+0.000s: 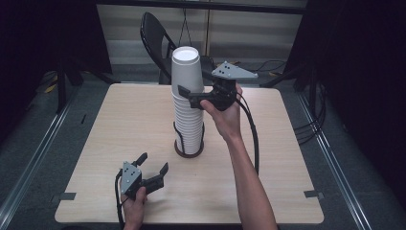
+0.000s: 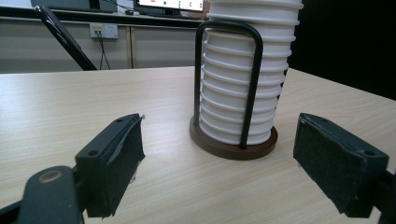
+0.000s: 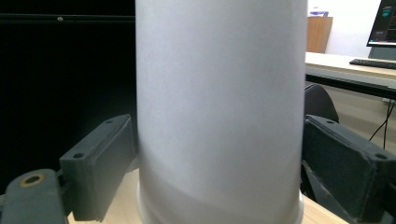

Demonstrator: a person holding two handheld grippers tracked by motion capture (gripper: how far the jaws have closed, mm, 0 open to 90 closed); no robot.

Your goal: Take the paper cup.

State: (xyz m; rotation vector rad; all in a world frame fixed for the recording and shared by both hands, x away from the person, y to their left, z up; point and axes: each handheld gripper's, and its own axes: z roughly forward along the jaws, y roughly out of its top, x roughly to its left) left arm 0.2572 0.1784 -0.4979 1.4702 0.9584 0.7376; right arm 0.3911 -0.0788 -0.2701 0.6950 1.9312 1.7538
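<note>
A tall stack of upturned white paper cups (image 1: 188, 120) stands in a holder with a round brown base (image 1: 189, 153) and a black wire loop (image 2: 254, 84), at the middle of the wooden table (image 1: 115, 124). My right gripper (image 1: 187, 96) is raised beside the stack's upper part. Its two pads press against both sides of the top cup (image 3: 219, 93). My left gripper (image 1: 154, 162) rests low near the table's front edge, pointing at the stack (image 2: 243, 70) from a short distance. It is open, with nothing between its pads (image 2: 116, 154).
A black folding chair (image 1: 155, 36) stands behind the far edge of the table. Cables lie on the floor at the right (image 1: 311, 124). Bare tabletop surrounds the holder on all sides.
</note>
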